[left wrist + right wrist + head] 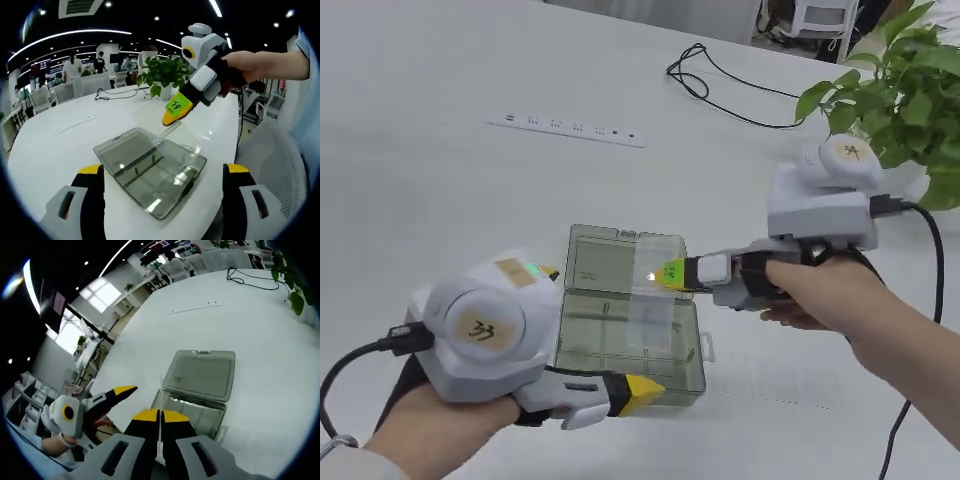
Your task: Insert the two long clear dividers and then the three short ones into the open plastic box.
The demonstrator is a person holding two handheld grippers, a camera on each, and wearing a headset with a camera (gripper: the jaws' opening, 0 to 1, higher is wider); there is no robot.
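Observation:
The open smoky-clear plastic box [588, 262] lies on the white table, lid flat behind the base; it also lies in the left gripper view [131, 150] and the right gripper view [200, 371]. My right gripper [672, 274] is shut on a clear divider [651, 316] and holds it over the base's right part. The left gripper view has that gripper [176, 108] pinching the divider [182, 138] by its top edge. In its own view the jaws [160, 414] are pressed together. My left gripper [598, 332] is open, its yellow tips on either side of the box base [162, 170].
A white power strip [567, 130] lies farther back on the table. A black cable [720, 80] loops at the back right. A green potted plant [910, 90] stands at the right edge, behind the right hand. People and chairs are far off in the room.

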